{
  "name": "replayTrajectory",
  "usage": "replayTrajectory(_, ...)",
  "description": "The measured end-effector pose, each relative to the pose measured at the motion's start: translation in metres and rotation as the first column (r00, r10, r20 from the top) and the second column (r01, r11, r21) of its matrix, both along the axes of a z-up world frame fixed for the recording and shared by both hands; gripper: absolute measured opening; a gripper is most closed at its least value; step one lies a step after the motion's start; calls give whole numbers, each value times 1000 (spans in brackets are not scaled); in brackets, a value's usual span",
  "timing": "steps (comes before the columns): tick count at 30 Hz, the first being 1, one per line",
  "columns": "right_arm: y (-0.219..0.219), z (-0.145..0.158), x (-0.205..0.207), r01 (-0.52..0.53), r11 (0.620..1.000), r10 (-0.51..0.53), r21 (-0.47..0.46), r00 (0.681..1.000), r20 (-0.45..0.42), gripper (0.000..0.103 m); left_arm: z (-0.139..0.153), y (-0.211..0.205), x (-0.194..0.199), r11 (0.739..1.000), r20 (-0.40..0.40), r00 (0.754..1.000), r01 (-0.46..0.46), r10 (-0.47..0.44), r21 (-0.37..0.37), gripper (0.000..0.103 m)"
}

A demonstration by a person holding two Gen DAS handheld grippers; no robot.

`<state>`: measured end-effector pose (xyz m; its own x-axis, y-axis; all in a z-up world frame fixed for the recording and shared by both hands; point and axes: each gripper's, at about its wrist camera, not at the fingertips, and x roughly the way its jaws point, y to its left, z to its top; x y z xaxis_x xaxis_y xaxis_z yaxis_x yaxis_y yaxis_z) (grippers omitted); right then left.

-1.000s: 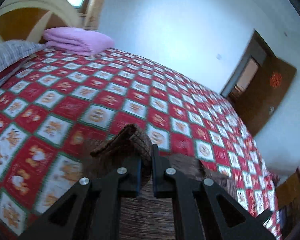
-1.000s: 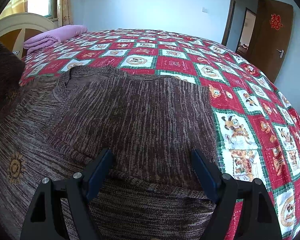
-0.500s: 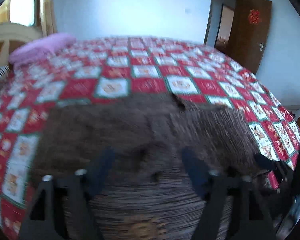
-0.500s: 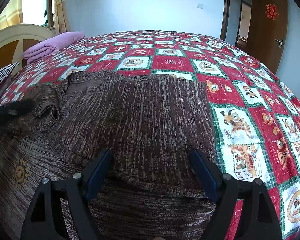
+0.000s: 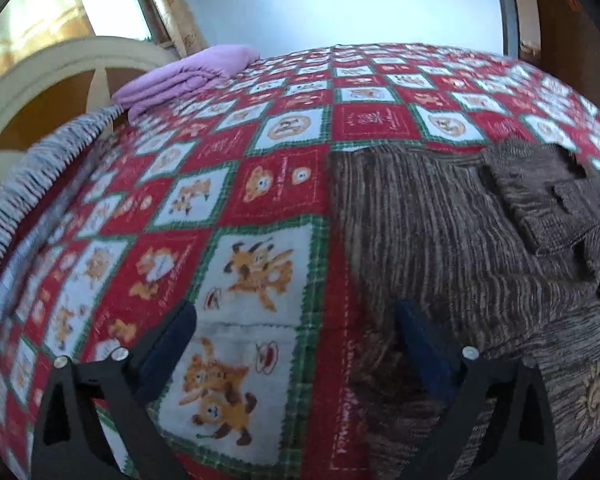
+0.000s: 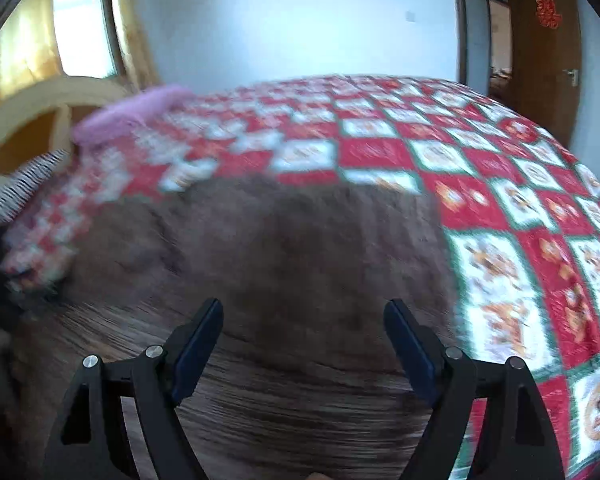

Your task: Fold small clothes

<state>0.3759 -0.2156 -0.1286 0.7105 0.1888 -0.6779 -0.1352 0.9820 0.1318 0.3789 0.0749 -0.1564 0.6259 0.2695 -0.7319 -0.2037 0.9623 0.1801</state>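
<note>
Left wrist view: left tool (image 5: 296,332) spread wide, holding nothing, over the red checked bedspread (image 5: 260,184) at the left edge of the brown sweater (image 5: 440,232). Sweater lies flat on the bed, one sleeve (image 5: 548,200) folded across its chest. Right wrist view, blurred: right tool (image 6: 303,328) also wide and empty, above the sweater (image 6: 300,248). Pink blanket (image 5: 188,76) sits by the headboard (image 5: 56,80).

We note a red, white and green checkered quilt (image 5: 284,184) printed with bear figures, covering the bed. At its far left corner lies 1 folded pink blanket (image 5: 188,76). Left of the quilt: a striped pillow (image 5: 40,168) against a cream headboard (image 5: 52,76). Beyond the quilt's far right edge, a brown door (image 6: 544,48) bearing 1 red decoration (image 6: 547,12).
</note>
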Motion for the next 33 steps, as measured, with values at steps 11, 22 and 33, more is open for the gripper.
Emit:
replayTrajectory(11, 154, -34, 83, -281, 922, 243, -265, 955, -168, 66, -7, 12, -4, 993, 8, 1000, -5, 6, -115, 103)
replayTrajectory(22, 74, -6, 94, -50, 995, 37, -82, 987, -154, 57, -10, 22, -4, 978, 13, 1000, 0, 3, -210, 103)
replayTrajectory(33, 98, -28, 68, -205, 979, 204, 10, 961, -185, 0, -10, 25, -6, 973, 19, 1000, 1, 3, -230, 103)
